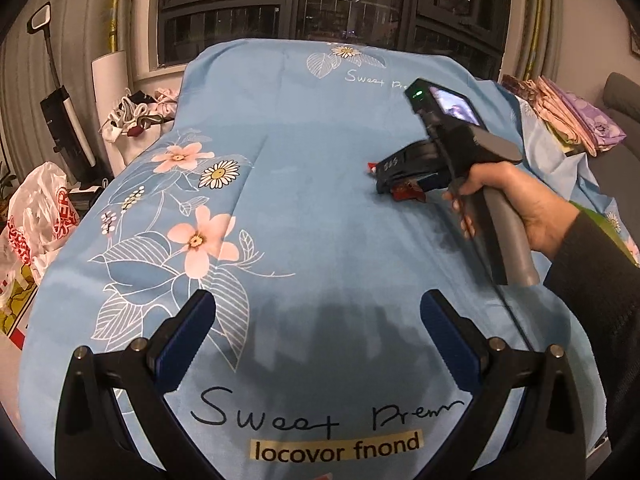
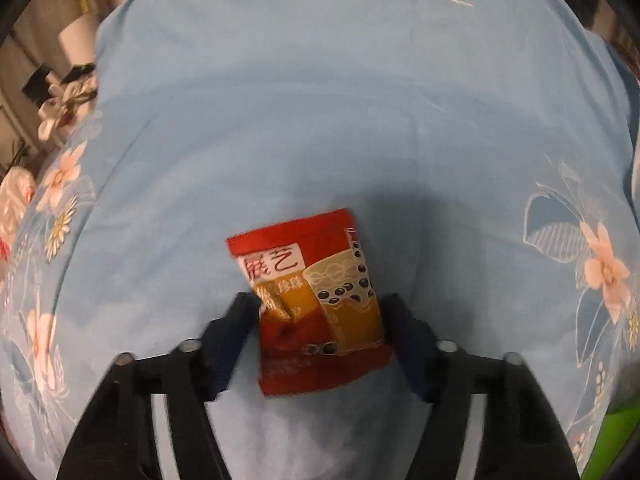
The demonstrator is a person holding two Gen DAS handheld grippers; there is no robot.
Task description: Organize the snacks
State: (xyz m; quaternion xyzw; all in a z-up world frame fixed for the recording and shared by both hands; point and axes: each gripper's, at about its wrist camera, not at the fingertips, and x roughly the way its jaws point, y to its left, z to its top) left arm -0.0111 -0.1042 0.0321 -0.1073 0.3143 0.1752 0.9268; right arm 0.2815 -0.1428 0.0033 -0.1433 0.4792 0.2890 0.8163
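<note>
Gripping is what my right gripper is doing – its two dark fingers are standing on either side of the red snack packet, the left pad pressing a crease into the packet's edge, the right one lying against the other edge. I am reading that as clamped on the packet, though the view is blurred. The packet (red, with a cup of bubble tea printed on it) is lying flat on the blue flowered sheet, its top end pointing away from me. From my left wrist I am seeing my right hand wrapping the grey handle, the tool tilting down at the sheet, a bit of red showing under it. My left gripper is hovering over the sheet with its blue pads standing wide apart – nothing between them.
</note>
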